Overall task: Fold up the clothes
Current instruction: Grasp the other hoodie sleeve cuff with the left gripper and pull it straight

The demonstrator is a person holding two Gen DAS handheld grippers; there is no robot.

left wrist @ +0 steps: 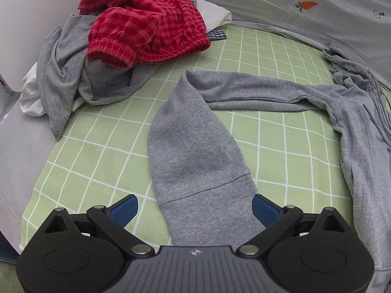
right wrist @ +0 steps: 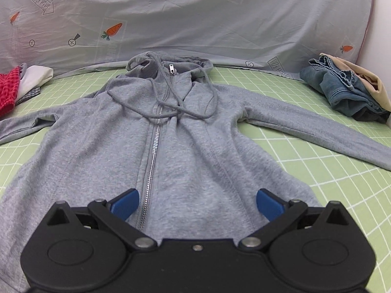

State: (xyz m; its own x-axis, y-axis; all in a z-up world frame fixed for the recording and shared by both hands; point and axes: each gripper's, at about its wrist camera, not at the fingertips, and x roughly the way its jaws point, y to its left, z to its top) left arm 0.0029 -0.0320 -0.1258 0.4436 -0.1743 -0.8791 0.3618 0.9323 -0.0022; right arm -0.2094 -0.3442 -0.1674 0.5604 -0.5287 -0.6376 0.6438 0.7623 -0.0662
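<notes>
One grey hoodie (right wrist: 171,146) lies flat and zipped mid-frame on the green checked bed (right wrist: 317,171), with bare sheet lower right of its hem; its sleeve (left wrist: 195,146) runs between the released left tool (left wrist: 195,207), and the right tool (right wrist: 198,202) hangs spread over the hem, holding nothing. Two piles sit at the edges: red checked cloth (left wrist: 146,24) upper left, jeans (right wrist: 342,90) upper right. The backdrop sheet (right wrist: 220,12) reads "LOOK HERE" beside three carrots.

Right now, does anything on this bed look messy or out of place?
The grey hoodie lies flat and zipped, but its drawstring loops untidily across the chest. To the left, red checked clothing and other garments sit in a crumpled heap.
</notes>
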